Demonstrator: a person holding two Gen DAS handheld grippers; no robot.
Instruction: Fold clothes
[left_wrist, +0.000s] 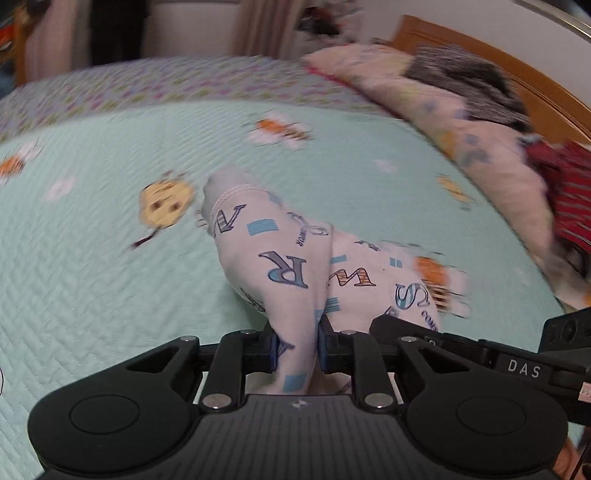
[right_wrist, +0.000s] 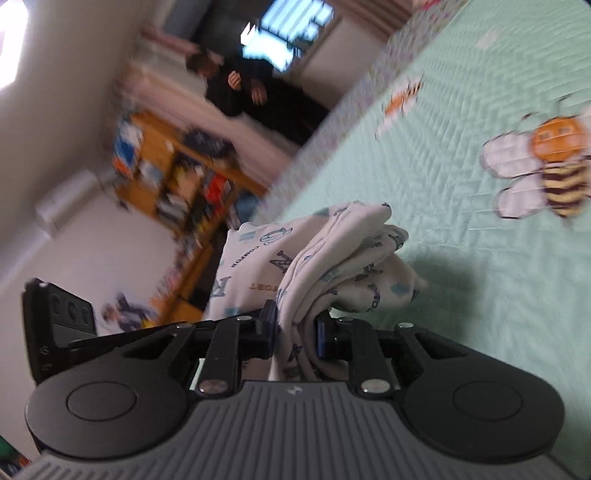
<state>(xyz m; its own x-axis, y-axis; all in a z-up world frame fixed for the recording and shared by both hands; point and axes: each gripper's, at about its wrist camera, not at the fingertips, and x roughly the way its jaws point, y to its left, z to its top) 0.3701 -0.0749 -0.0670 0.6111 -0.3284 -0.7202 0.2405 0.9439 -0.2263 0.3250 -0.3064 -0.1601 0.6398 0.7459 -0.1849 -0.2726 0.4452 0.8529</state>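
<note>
Here, we found the left tool (left_wrist: 295, 347) pinching a fold of the white letter-printed garment (left_wrist: 291, 258), which hung clear above the mint bedspread (left_wrist: 92, 295). Only the left view showed the pillow (left_wrist: 424, 110) and the headboard (left_wrist: 535, 92). Only the right view showed a bookshelf (right_wrist: 177, 177) and a person (right_wrist: 236, 88) beyond the bed. There the right tool (right_wrist: 295, 332) was pressed onto bunched cloth. The garment's long axis ran away from both tools, its hemmed end farthest.
</note>
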